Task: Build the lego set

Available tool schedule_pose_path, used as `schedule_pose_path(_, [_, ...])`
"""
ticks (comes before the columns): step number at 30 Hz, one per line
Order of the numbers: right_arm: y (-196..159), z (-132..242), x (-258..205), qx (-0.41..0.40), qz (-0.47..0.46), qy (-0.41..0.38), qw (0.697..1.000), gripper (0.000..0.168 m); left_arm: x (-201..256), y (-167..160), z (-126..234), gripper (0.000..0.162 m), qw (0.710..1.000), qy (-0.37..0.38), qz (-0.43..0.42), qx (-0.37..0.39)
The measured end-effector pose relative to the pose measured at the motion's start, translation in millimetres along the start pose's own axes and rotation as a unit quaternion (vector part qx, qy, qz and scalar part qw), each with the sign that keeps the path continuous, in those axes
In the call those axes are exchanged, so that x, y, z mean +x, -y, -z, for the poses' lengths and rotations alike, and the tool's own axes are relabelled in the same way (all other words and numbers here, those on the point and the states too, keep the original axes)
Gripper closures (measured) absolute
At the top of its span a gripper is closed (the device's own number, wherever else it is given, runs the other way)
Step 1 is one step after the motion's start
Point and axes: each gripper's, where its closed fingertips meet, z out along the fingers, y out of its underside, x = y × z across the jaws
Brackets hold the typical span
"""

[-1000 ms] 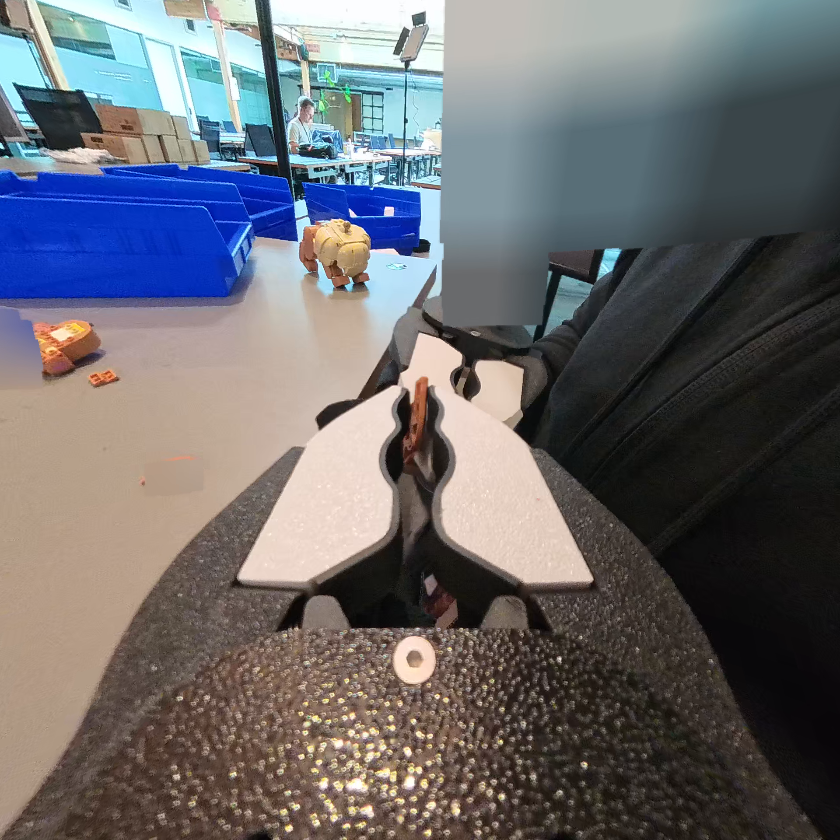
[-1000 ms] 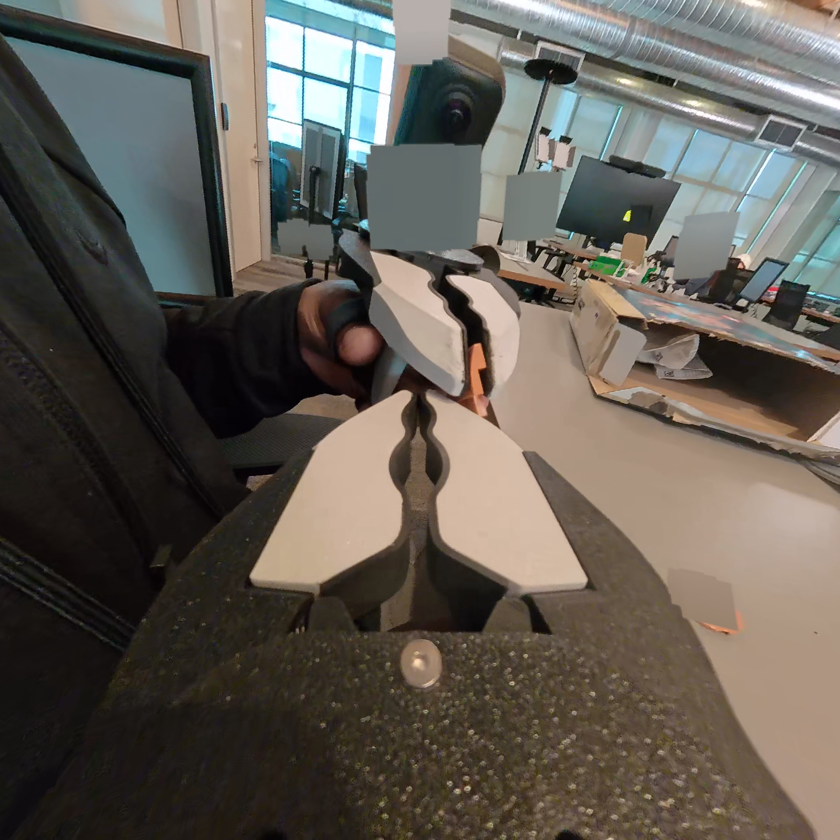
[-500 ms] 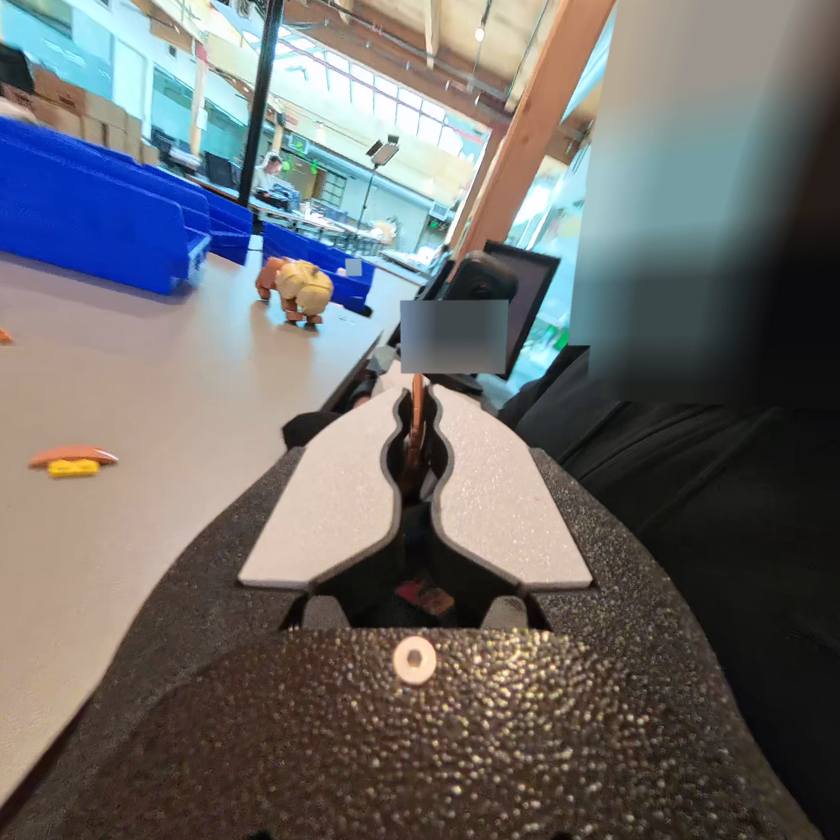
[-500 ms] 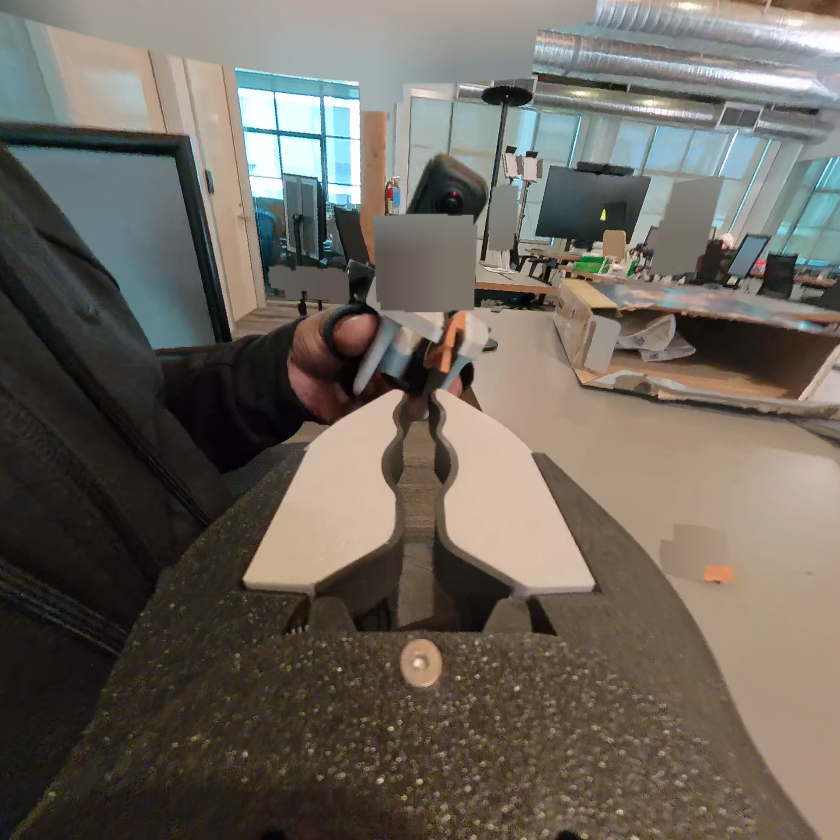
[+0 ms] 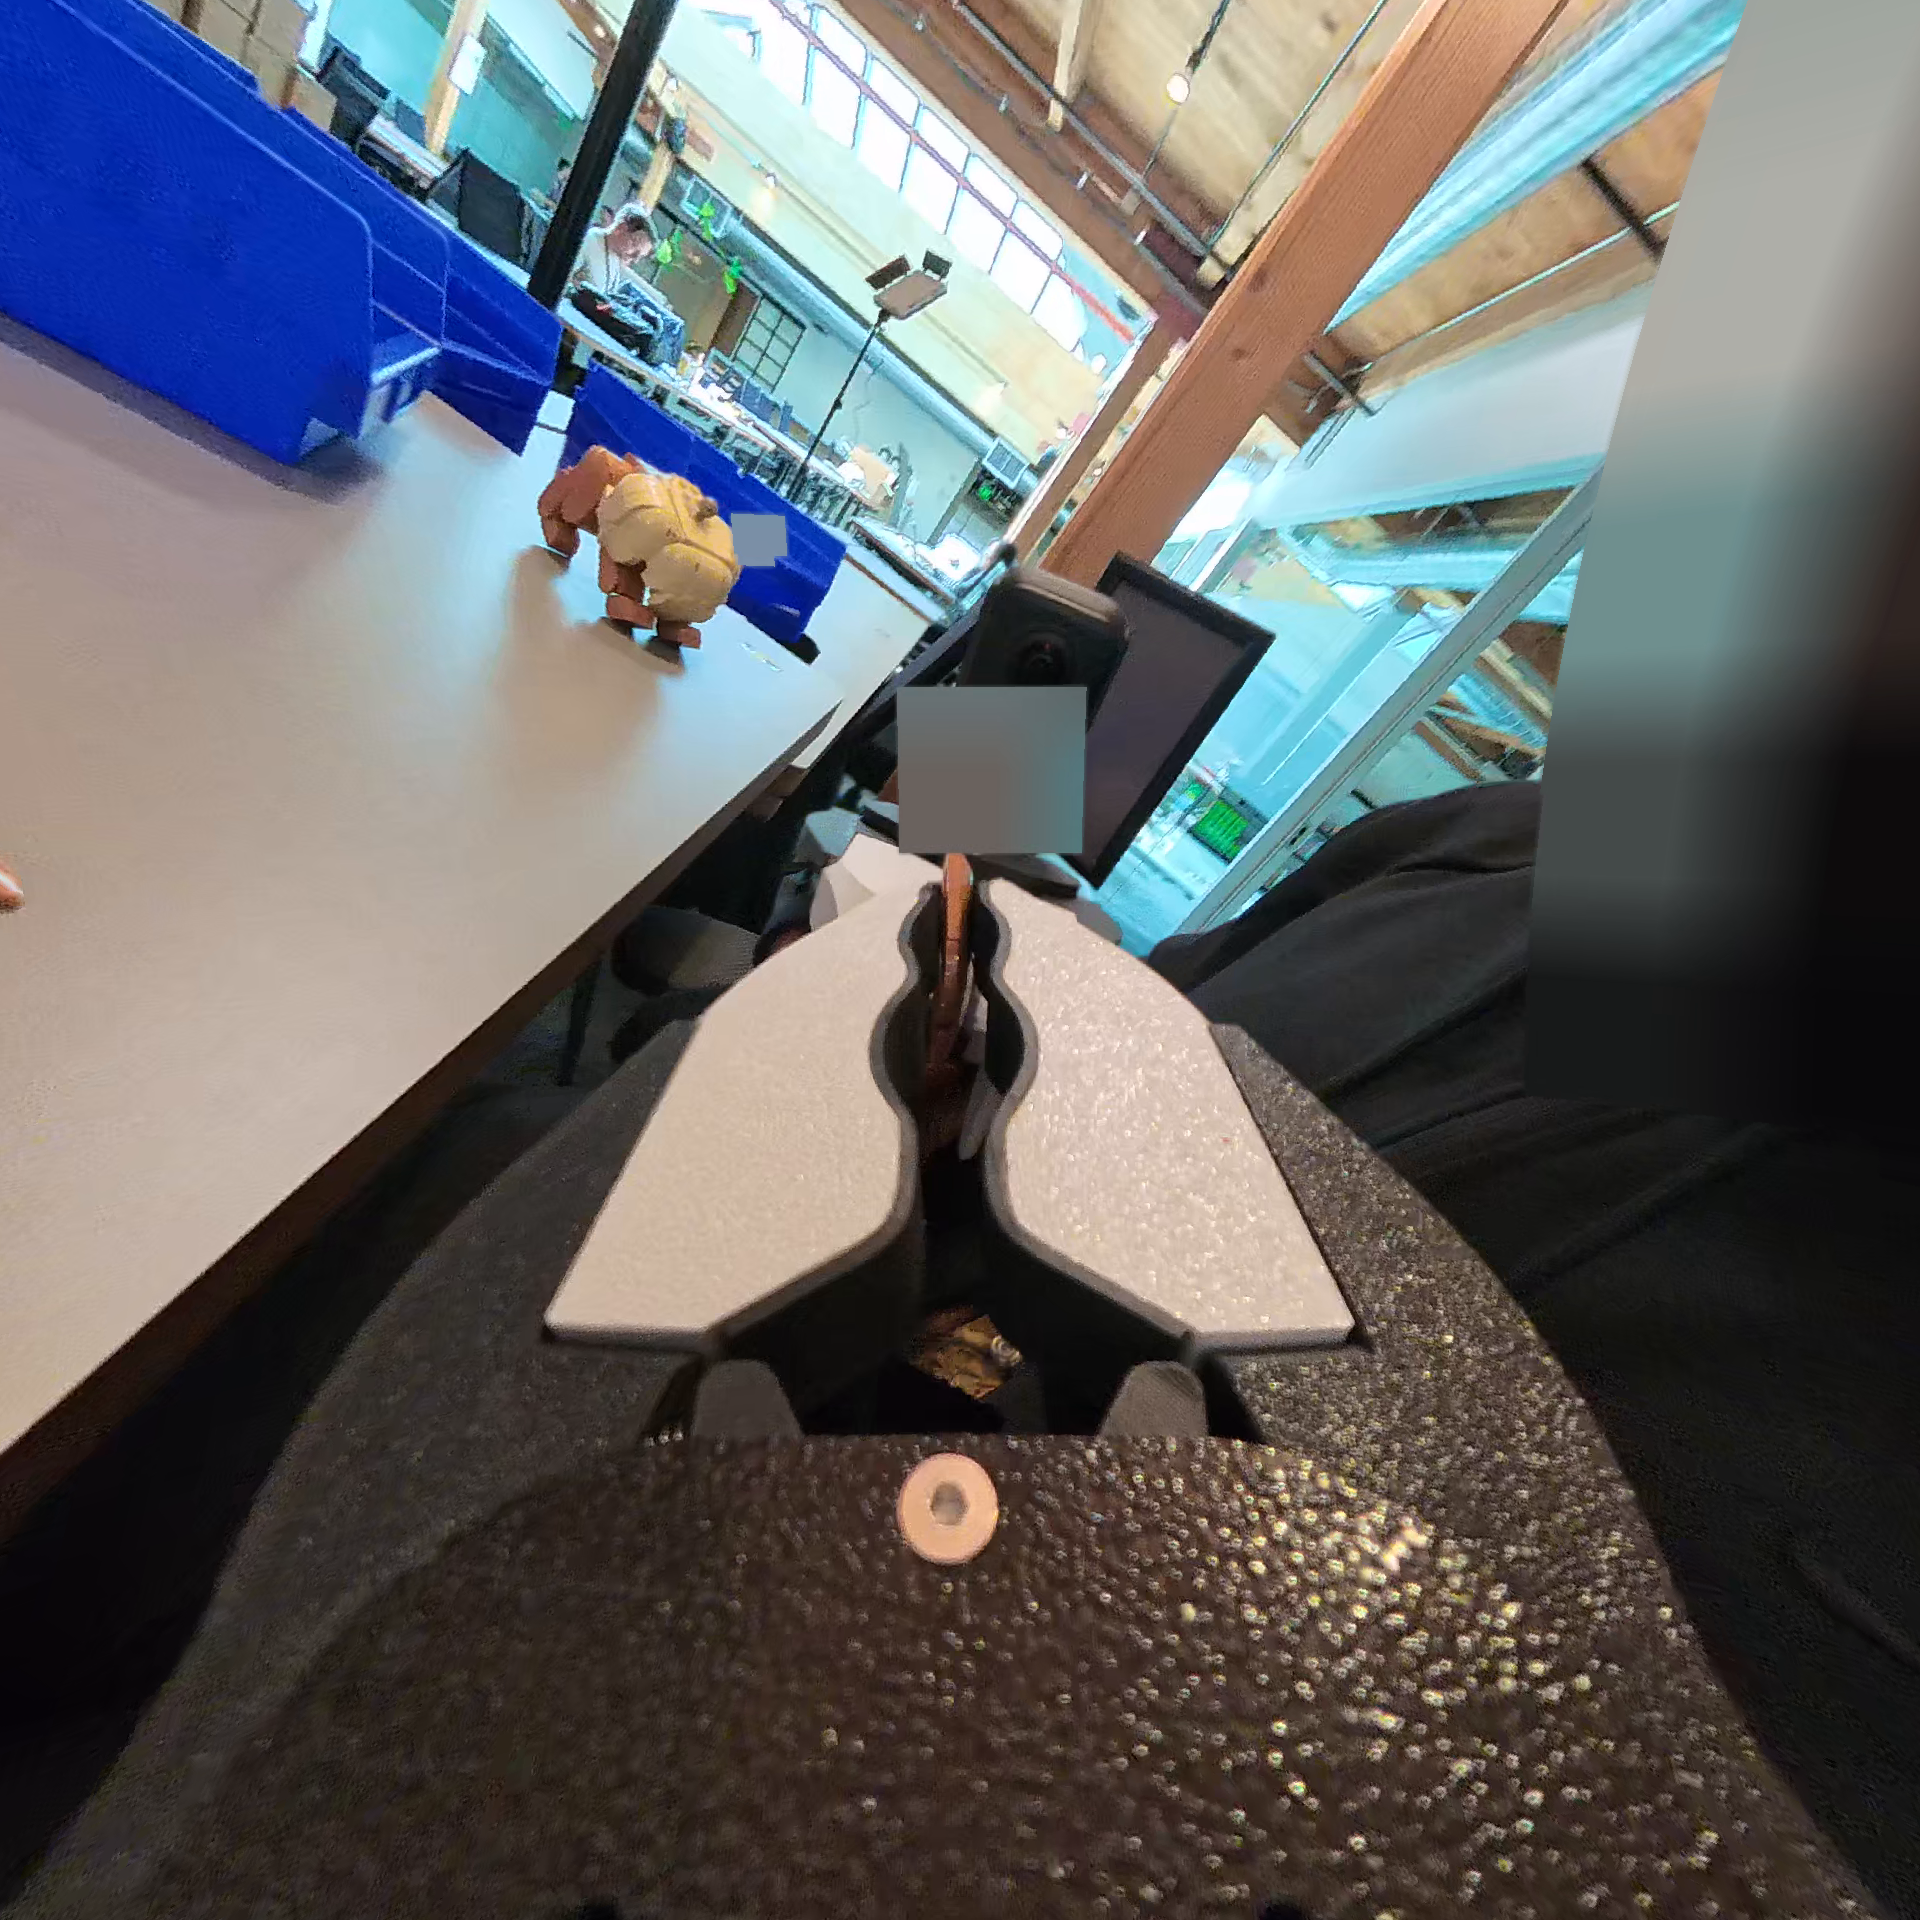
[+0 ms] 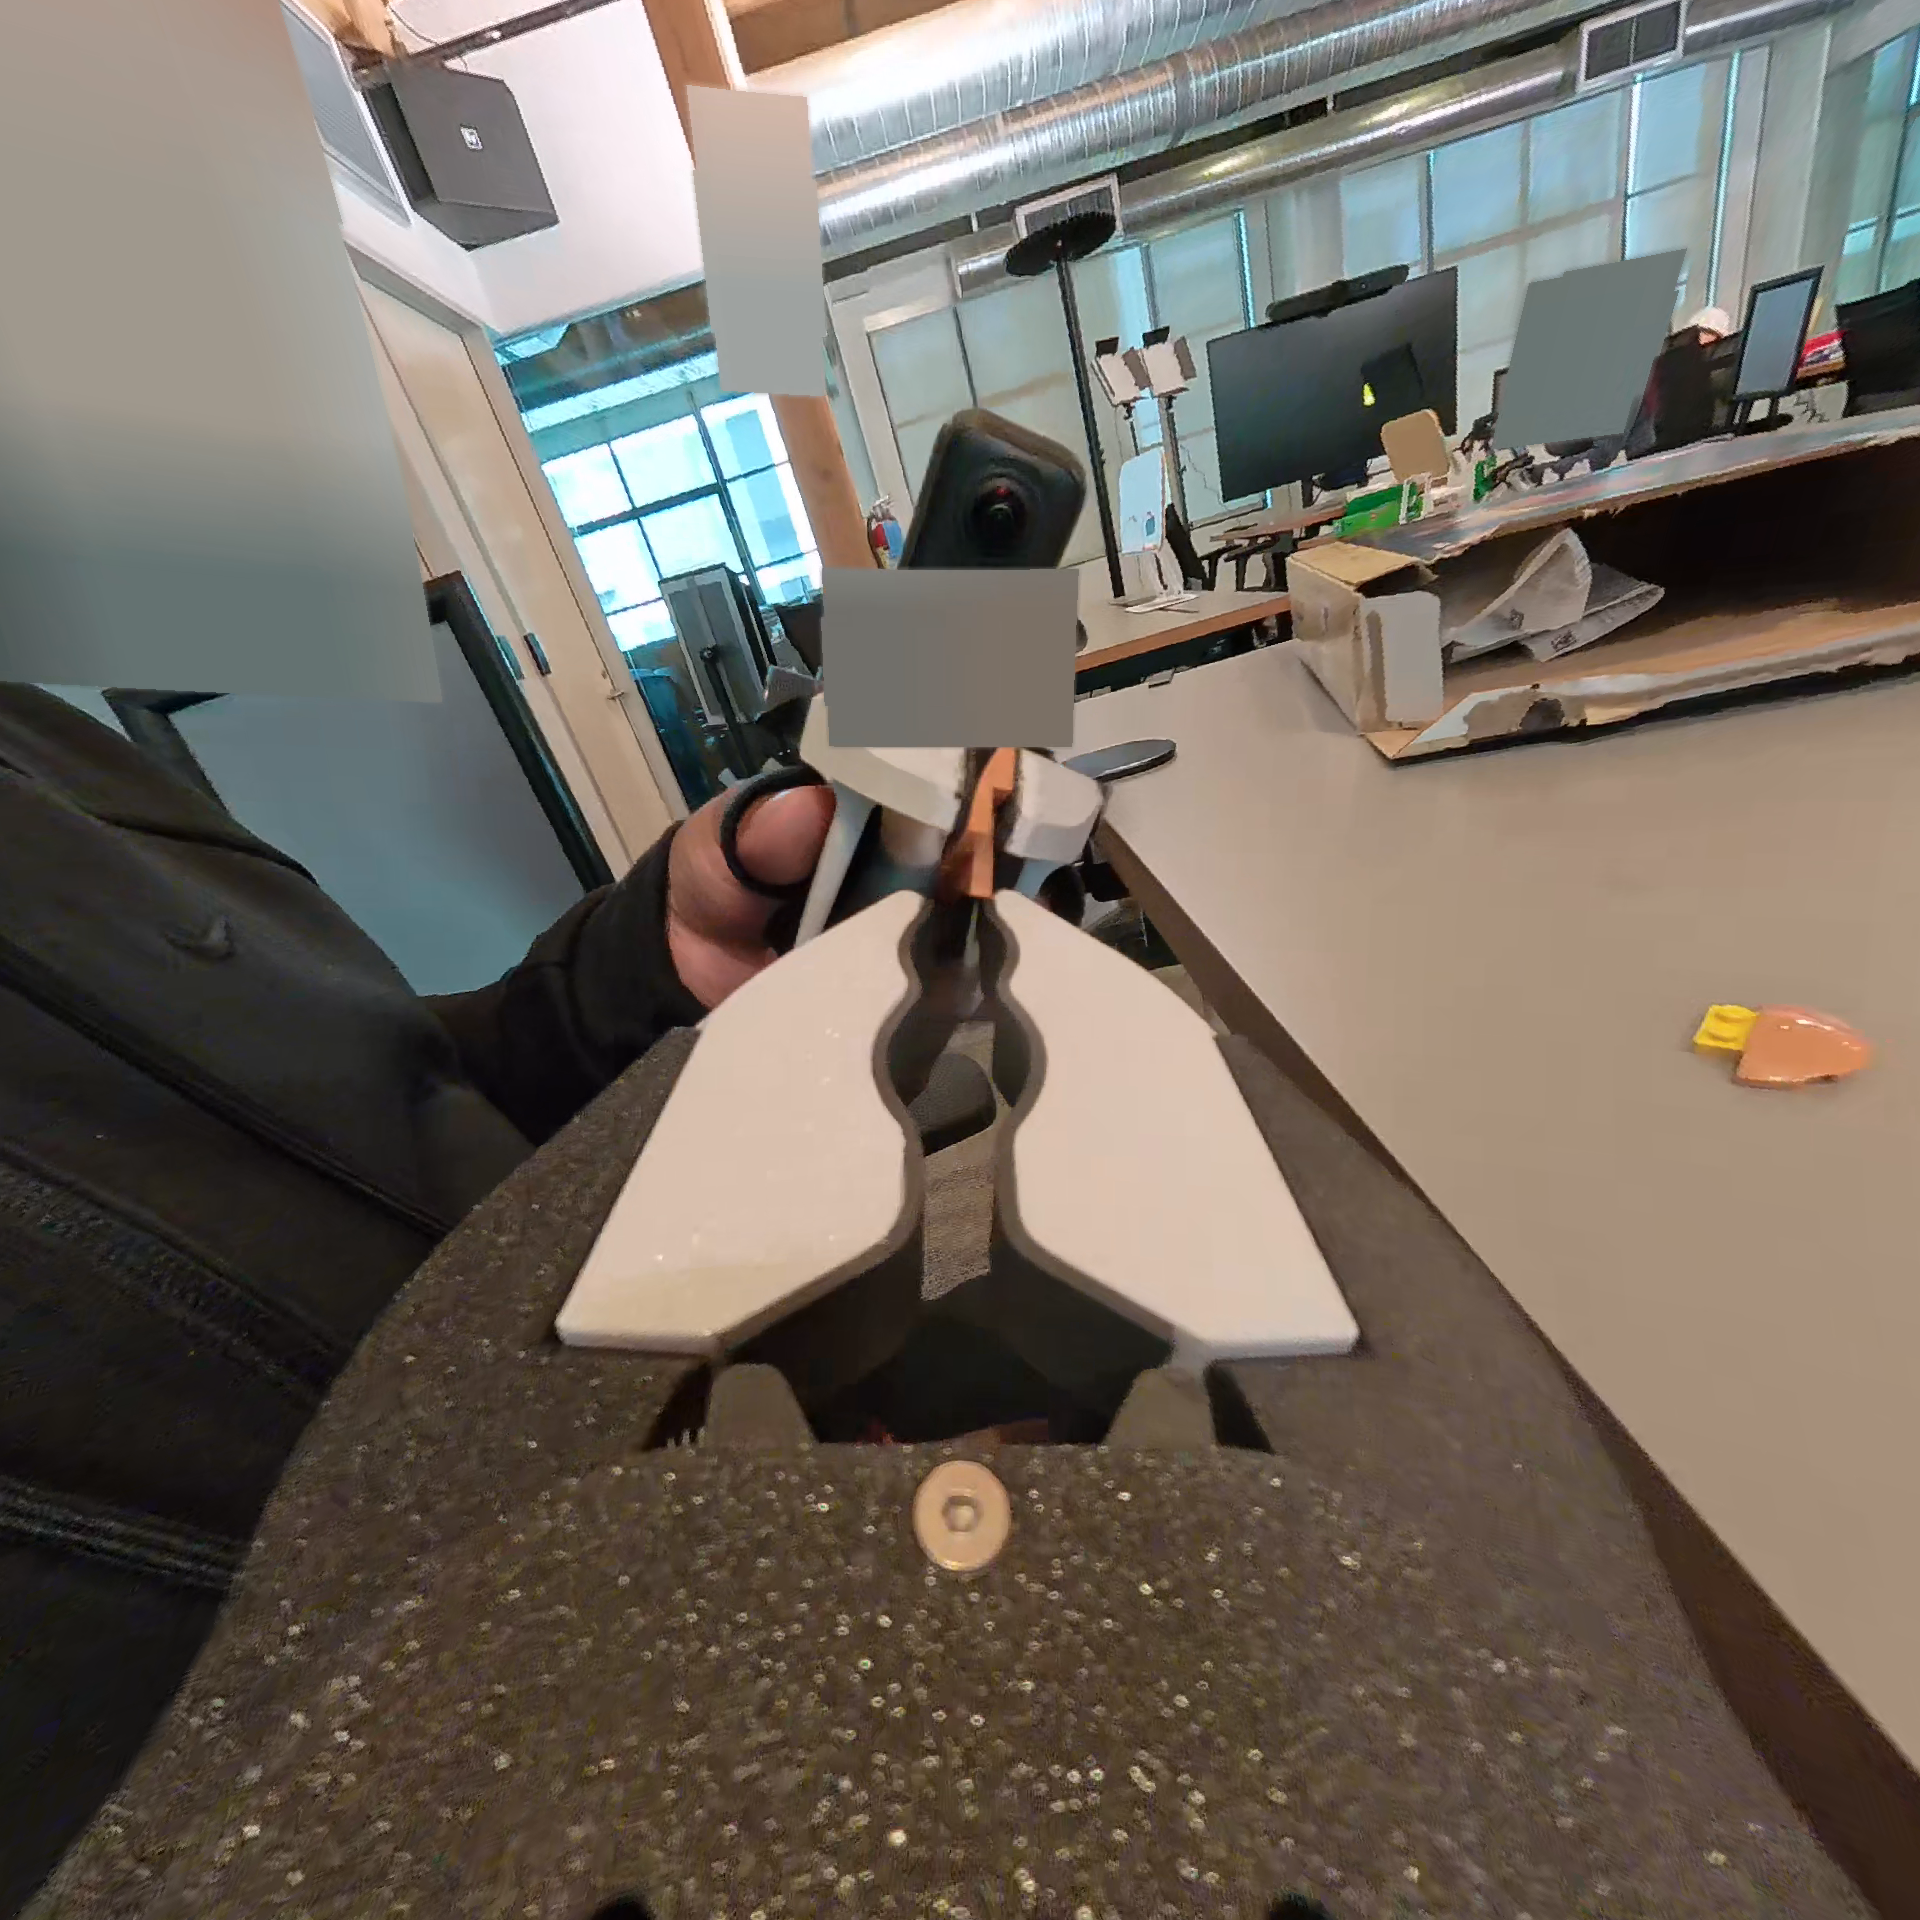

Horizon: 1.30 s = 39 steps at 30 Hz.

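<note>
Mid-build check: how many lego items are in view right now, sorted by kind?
Built animal figure, standing on the table: 1
Loose yellow-and-tan piece, lying on the table: 1
Brown piece clamped in the left gripper: 1
Total: 3

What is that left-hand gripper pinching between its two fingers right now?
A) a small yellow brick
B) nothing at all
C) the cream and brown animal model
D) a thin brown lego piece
D: the left gripper is shut on a thin brown lego piece, which stands edge-on between its fingers, while the animal model stands far off on the table.
</note>
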Motion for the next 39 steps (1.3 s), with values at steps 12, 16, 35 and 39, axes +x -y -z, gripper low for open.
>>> schedule_pose_path(12, [1.5,6.1,-3.3,0.003,0.01,0.01,1.0,0.165,5.3,-6.8,-1.4,0.156,0.998,0.032,-0.05,-0.036])
schedule_pose_path(16, [10.3,8.8,1.1,0.05,-0.02,0.013,0.998,0.165,2.8,-4.8,0.1,0.149,0.997,0.042,-0.067,-0.025])
schedule_pose_path(35, [10.0,3.7,2.6,0.057,-0.025,0.015,0.998,0.165,3.5,4.2,-5.0,0.157,0.996,0.008,-0.08,0.04])
schedule_pose_path(39, [7.3,6.6,24.9,-0.018,0.012,-0.031,0.999,0.162,-15.0,11.9,-0.2,0.157,0.994,0.054,-0.096,0.019])
